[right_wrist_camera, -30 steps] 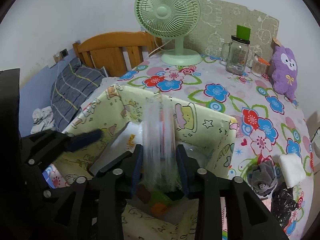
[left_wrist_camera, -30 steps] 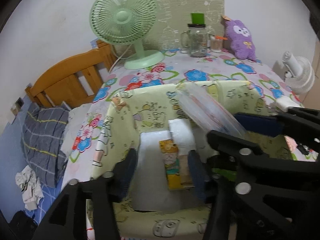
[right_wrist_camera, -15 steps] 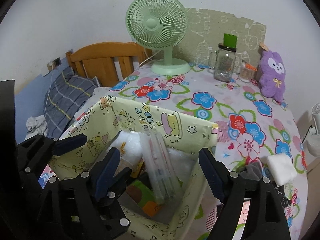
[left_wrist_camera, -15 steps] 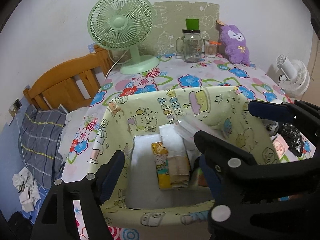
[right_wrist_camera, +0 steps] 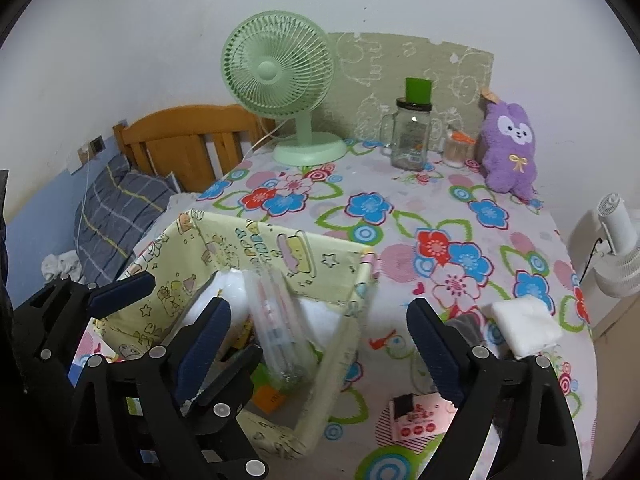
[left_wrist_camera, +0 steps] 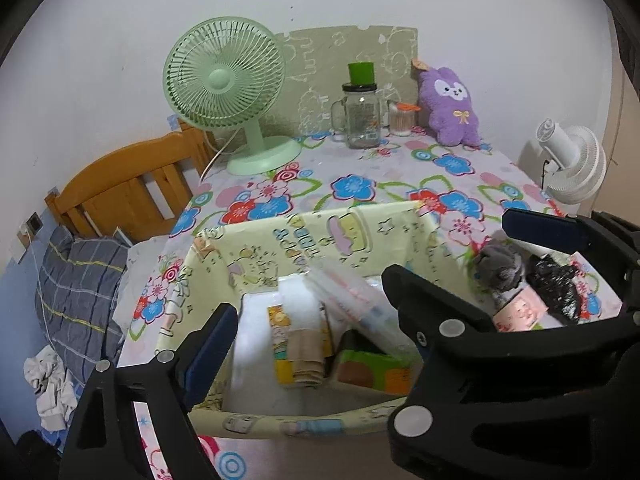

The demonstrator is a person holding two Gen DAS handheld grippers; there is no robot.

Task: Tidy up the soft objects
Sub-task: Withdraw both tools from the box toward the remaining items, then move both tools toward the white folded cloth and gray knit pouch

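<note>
A pale yellow fabric bin (left_wrist_camera: pixel 304 236) (right_wrist_camera: pixel 224 240) stands on the flowered table. Inside lie a clear plastic pouch (left_wrist_camera: pixel 356 304) (right_wrist_camera: pixel 276 328), leaning upright, a white pack (left_wrist_camera: pixel 256 344), a yellow pack with a beige cloth (left_wrist_camera: pixel 298 350) and a green pack (left_wrist_camera: pixel 372 368). My left gripper (left_wrist_camera: pixel 308 344) is open above the bin's near side. My right gripper (right_wrist_camera: pixel 316 344) is open and empty, over the bin's right edge. Right of the bin lie a grey sock (left_wrist_camera: pixel 500 268), a black bag (left_wrist_camera: pixel 554 286), a white pad (right_wrist_camera: pixel 524 326) and a pink packet (right_wrist_camera: pixel 416 420).
At the back of the table stand a green fan (right_wrist_camera: pixel 280 84), a glass jar with a green lid (right_wrist_camera: pixel 412 132), a small cup (right_wrist_camera: pixel 456 148) and a purple plush (right_wrist_camera: pixel 510 148). A white fan (right_wrist_camera: pixel 616 252) is at the right. A wooden bed with a pillow (right_wrist_camera: pixel 120 204) is left.
My right gripper opened and let go of the clear pouch, which now leans inside the bin. Both grippers pulled back and up; the right one shifted rightward.
</note>
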